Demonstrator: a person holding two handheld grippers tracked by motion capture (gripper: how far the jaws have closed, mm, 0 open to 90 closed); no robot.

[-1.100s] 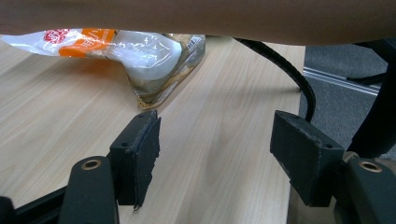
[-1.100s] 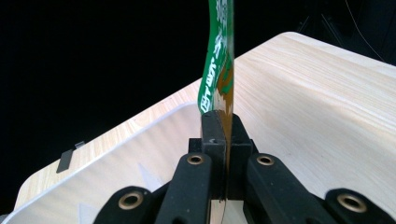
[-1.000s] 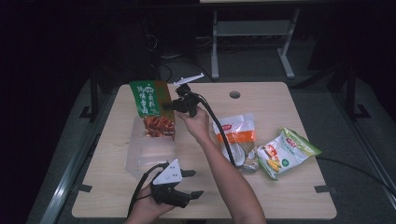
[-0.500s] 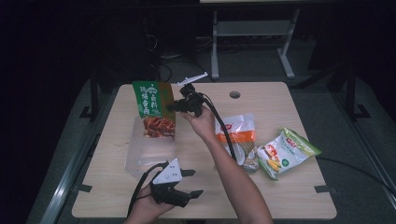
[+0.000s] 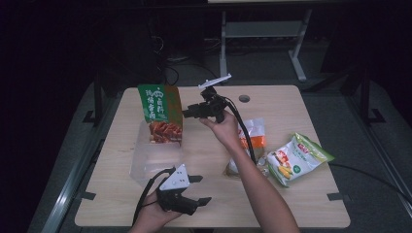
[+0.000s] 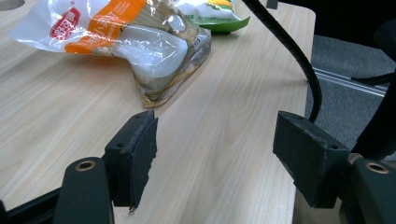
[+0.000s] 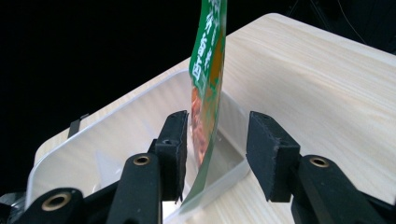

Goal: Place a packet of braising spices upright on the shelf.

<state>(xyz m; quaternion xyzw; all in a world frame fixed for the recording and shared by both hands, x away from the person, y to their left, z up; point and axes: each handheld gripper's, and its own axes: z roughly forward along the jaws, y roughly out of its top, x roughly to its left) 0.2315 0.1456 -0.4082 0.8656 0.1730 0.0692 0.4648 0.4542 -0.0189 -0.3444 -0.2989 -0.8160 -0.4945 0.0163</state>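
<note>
Green pouch (image 7: 205,93) upright in bin (image 7: 116,130), tongs (image 7: 217,149) parted

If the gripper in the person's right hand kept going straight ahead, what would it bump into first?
Probably the green snack bag, standing upright in the clear plastic box; it already sits between the open right gripper's jaws.

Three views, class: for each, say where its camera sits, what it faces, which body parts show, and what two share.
High view: above the table, facing forward and down; both forearms.
Left gripper view: on the left hand-held gripper, open, facing the orange packet.
Right gripper view: on the right hand-held gripper, open around the green packet.
Shared: green packet, clear tub.
</note>
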